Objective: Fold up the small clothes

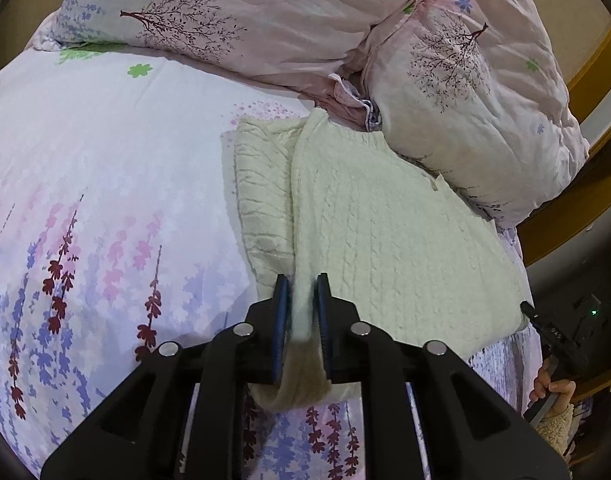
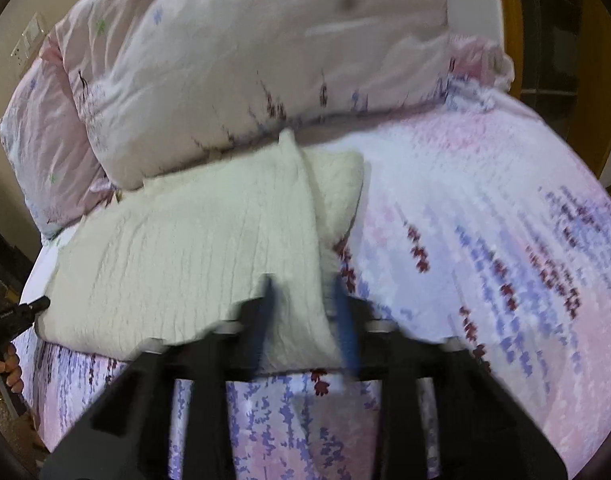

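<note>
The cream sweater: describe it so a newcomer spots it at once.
On the floral bedspread, just below the pink pillows, lies the cream sweater, part-folded. It is the only plain, cable-knit piece among printed bedding, and the left gripper pinches its lifted fold.

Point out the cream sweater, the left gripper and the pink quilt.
cream sweater [image 1: 385, 232], left wrist view, cable-knit body.
left gripper [image 1: 301, 304], left wrist view, midway between fingertips, shut on sleeve.
pink quilt [image 1: 265, 20], left wrist view, top surface.

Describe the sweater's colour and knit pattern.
Cream cable-knit sweater, clearest in the left wrist view, where the left gripper pinches its edge.
</note>
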Demonstrator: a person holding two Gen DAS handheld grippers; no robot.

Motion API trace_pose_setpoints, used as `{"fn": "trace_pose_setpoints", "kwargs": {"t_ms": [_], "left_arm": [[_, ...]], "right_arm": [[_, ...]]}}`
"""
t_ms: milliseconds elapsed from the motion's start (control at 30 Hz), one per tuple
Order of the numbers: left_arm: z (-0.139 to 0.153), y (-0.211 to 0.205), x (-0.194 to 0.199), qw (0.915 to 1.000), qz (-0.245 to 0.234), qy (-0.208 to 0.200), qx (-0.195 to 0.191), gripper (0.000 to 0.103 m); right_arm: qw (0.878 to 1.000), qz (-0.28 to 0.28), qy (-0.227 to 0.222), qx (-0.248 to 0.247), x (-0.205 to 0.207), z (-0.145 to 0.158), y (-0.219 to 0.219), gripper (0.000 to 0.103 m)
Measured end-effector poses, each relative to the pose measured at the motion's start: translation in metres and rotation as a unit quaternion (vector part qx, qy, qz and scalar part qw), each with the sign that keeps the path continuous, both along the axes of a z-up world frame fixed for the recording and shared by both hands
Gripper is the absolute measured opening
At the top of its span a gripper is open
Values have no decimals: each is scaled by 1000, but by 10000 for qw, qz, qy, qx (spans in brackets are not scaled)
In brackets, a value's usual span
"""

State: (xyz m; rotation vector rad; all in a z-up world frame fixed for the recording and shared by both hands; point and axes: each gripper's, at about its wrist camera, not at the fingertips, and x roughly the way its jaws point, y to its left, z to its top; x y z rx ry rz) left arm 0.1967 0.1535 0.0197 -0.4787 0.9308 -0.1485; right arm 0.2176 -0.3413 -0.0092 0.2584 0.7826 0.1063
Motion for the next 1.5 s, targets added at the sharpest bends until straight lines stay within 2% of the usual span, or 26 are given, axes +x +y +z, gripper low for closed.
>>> {"fn": "trace_pose_setpoints", "kwargs": {"t_ms": [133,267,367,467,567,633,733,800,867,1033,1167,1200,1267,1300,1367,1433,1500], "left_arm": [[2,-4,-2,10000,-65,-7,39,16],[8,-4,-9,9996,-217,-70,160,6],[6,2,-13,9997,-218,-56,119,6],[-2,4,-11,9998,-185,8,55,6],[0,1,-12,9998,-180,-45,118,6],[1,3,-11,9998,-169,-18,51,6],[11,6,-11,9999,-54,-103,19,8],[21,2,-10,9995,-15,-302,75,16],[28,-6,-7,9988,-27,-469,154,44],[26,-48,14,9964,-411,-522,526,47],[5,-57,28,9961,-438,-205,738,47],[2,-58,28,9954,-468,-250,794,47],[4,-60,26,9943,-517,-285,886,47],[7,-57,24,9952,-495,-304,782,48],[14,-47,21,9974,-349,-426,468,59],[21,-27,18,9978,15,-613,266,68],[23,-9,19,9975,363,-584,162,71]], "right_arm": [[9996,-3,-196,216,-9,7,-2,10],[9989,24,-366,305,-23,19,-3,10],[9997,-69,-193,100,-25,11,-1,9],[9994,-265,214,-47,-16,-8,-3,10],[9991,-295,265,-176,-13,-6,0,16],[9983,-403,251,-352,-12,1,3,27],[9965,-489,-176,-654,-18,23,12,31],[9958,-272,-437,-753,-17,34,25,32],[9955,77,-483,-817,-10,38,46,32],[9931,633,-285,-950,22,26,88,32],[9905,606,190,-1223,43,-1,99,32],[9902,609,77,-1251,42,-3,100,32],[9888,604,147,-1359,43,1,105,34],[9898,563,149,-1297,42,4,106,34],[9927,660,4,-1006,40,15,107,34],[9929,797,-175,-864,42,23,116,39],[9920,944,-215,-812,47,27,130,41]]}}
